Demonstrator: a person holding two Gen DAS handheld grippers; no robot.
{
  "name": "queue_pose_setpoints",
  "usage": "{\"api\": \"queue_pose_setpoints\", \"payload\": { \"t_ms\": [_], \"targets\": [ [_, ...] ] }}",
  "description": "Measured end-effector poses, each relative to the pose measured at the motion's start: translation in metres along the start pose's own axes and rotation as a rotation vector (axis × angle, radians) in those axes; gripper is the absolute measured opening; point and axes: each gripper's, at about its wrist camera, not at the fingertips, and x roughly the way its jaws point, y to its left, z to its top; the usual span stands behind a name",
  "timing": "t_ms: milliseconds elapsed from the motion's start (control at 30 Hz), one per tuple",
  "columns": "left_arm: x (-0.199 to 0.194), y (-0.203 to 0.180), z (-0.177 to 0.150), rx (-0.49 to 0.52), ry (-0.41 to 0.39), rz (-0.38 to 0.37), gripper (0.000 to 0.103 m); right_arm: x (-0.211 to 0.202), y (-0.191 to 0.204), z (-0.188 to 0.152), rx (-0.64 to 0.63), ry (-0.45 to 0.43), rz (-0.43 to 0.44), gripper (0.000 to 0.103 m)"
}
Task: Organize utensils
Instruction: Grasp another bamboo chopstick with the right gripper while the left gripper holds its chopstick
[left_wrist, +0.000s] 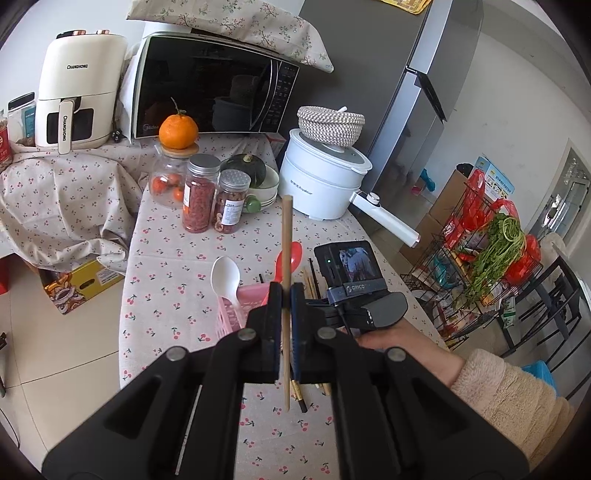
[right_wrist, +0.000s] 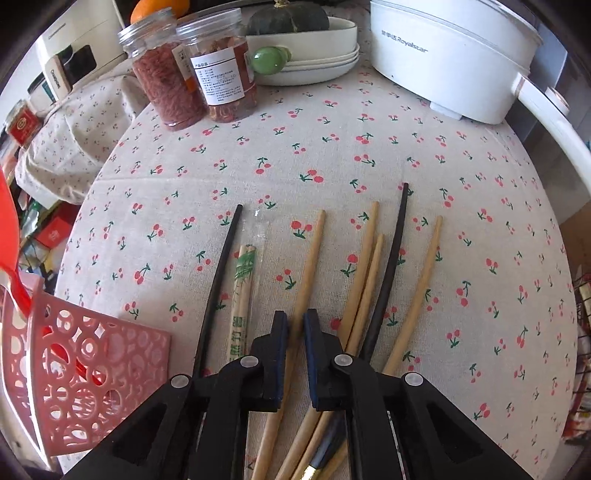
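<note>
Wooden chopstick (left_wrist: 286, 258) upright, pinched in left gripper (left_wrist: 286, 295). Just beyond and left of it: pink basket (left_wrist: 231, 314) holding white spoon (left_wrist: 226, 275) and red spoon (left_wrist: 293, 254). Right gripper (right_wrist: 295, 325) spread, straddling one of the loose chopsticks (right_wrist: 365, 258) lying on the tablecloth (right_wrist: 295, 155).

Pink basket (right_wrist: 99, 369) cut off at left frame edge; in left wrist view mostly hidden behind the left gripper (left_wrist: 285, 291). Loose chopsticks (right_wrist: 314, 266): near ends hidden under right gripper (right_wrist: 295, 321). Red spoon (left_wrist: 293, 254) partly masked by held chopstick (left_wrist: 286, 258). Jar label (right_wrist: 221, 81) print too small to read.
</note>
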Motion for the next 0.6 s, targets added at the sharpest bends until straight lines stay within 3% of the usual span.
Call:
{"api": "queue_pose_setpoints", "payload": {
  "t_ms": [200,400,600],
  "targets": [
    [-0.01,0.0,0.003,-0.009,-0.042,-0.012,0.005,-0.054,-0.029,-0.027,0.055,-0.128,0.154,0.007],
    [-0.025,0.0,0.01,-0.015,-0.117,-0.015,0.005,-0.126,-0.039,-0.058,0.055,-0.267,0.174,0.007],
    [-0.038,0.003,0.018,-0.023,-0.257,0.021,0.005,-0.176,-0.035,-0.08,0.069,-0.397,0.211,0.006]
  ]
}}
